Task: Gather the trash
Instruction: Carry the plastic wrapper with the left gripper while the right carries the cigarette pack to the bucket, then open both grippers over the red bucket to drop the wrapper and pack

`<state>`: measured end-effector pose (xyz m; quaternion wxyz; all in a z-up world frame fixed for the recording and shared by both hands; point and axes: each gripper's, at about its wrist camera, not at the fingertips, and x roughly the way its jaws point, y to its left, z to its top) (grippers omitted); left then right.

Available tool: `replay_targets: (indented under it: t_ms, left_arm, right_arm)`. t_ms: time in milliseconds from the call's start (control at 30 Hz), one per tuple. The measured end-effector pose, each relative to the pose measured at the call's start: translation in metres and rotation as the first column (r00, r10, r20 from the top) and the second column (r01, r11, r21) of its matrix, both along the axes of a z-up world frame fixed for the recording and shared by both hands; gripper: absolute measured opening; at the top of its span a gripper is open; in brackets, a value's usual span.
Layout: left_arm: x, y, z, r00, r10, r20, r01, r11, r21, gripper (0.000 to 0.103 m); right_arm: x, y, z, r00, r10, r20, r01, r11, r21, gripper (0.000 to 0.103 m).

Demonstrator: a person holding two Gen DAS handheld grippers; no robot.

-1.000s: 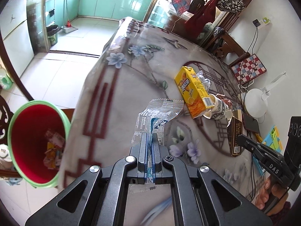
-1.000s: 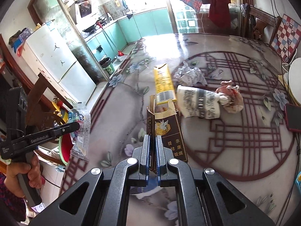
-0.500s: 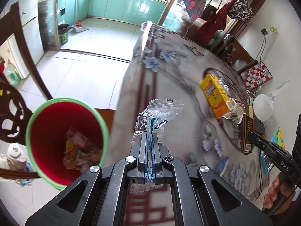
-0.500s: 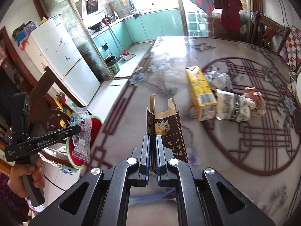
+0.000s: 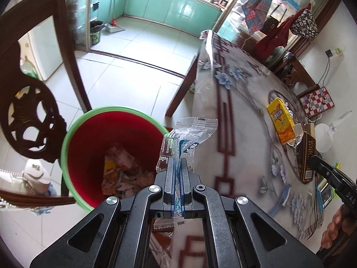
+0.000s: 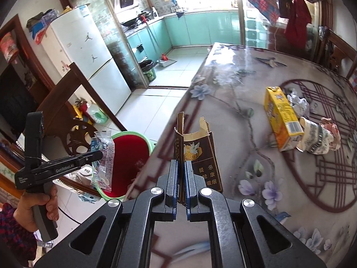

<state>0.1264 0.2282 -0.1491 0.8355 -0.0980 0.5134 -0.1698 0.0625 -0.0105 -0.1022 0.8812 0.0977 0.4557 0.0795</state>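
Left wrist view showed the left gripper (image 5: 177, 167) clamped on a wrapper (image 5: 186, 138) near the bin (image 5: 73, 131) rim, risking a miss outside

A floral-covered table (image 6: 245, 84) bears a yellow carton (image 6: 282, 118), paper cup (image 6: 315, 137) and crumpled wrappers (image 6: 299, 101) — bin (image 5: 73, 134) on the floor.

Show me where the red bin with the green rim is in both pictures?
Left wrist: the red bin sits left of centre, beside the clear wrapper.
Right wrist: the bin sits lower left, behind the wrapper.
Shared landmark: the yellow carton on the table.
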Motion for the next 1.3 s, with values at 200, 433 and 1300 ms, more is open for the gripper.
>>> replay_targets:
  t_ms: [200, 433, 1300]
  left_arm:
    - [0.003, 0.025, -0.012, 0.998, 0.057, -0.019, -0.056, 0.998, 0.023, 0.002]
    - [0.012, 0.046, -0.037, 0.994, 0.085, -0.064, -0.079, 0.993, 0.093, 0.002]
    - [0.038, 0.068, -0.063, 0.98, 0.149, -0.135, -0.129, 0.981, 0.147, 0.002]
  right_arm:
    - [0.015, 0.037, 0.001, 0.998, 0.067, -0.016, -0.067, 0.998, -0.01, 0.004]
    - [0.031, 0.073, 0.002, 0.988, 0.154, -0.008, -0.154, 0.988, -0.015, 0.004]
    - [0.07, 0.135, -0.044, 0.955, 0.283, -0.088, -0.272, 0.955, 0.121, 0.004]
